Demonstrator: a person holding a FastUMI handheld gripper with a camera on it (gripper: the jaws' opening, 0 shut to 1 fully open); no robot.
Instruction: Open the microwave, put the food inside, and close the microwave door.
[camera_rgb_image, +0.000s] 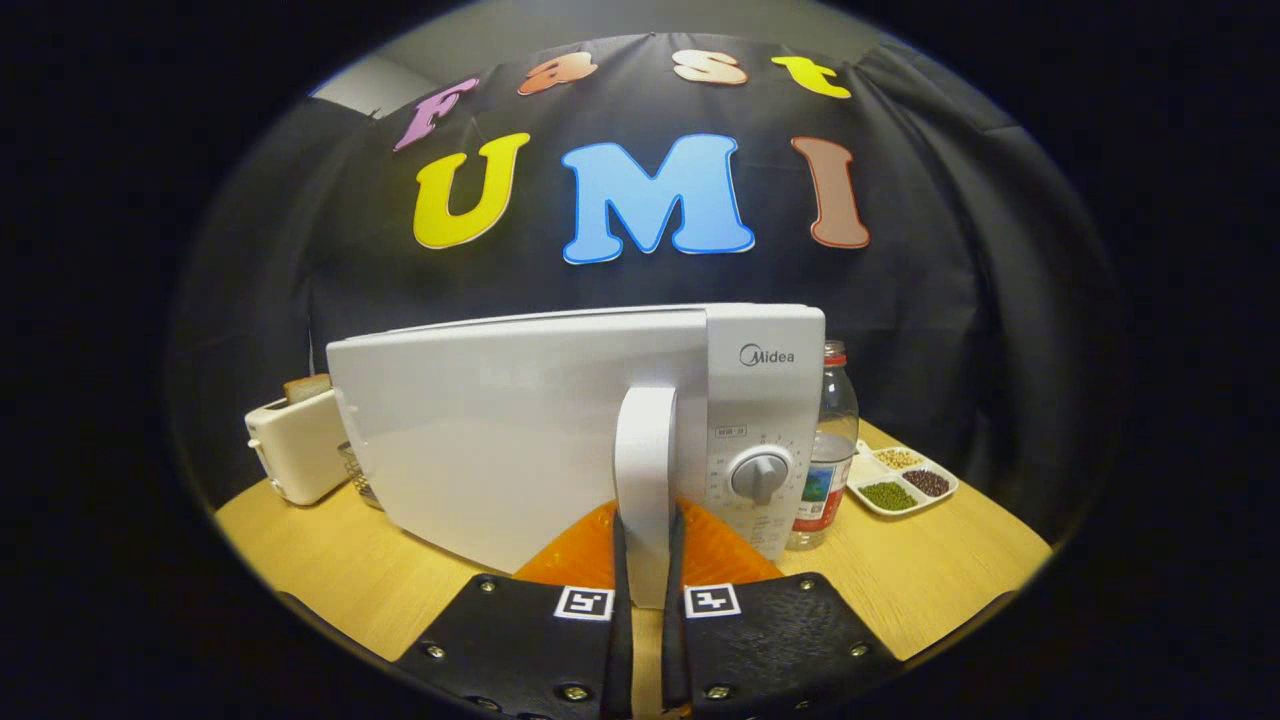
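On the wooden table (930, 575), the gripper (647, 560) pinches the white microwave's (500, 440) upright door handle (645, 470), door slightly ajar (food not identifiable). Risk: an off-arc pull slips the fingers or drags the oven.

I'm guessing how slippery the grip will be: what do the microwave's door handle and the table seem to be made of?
The door handle, clamped between the gripper fingers, looks like smooth white moulded plastic with a soft sheen, though painted metal can't be excluded. The table looks like light wood or wood-look laminate: pale grain lines, matte finish.
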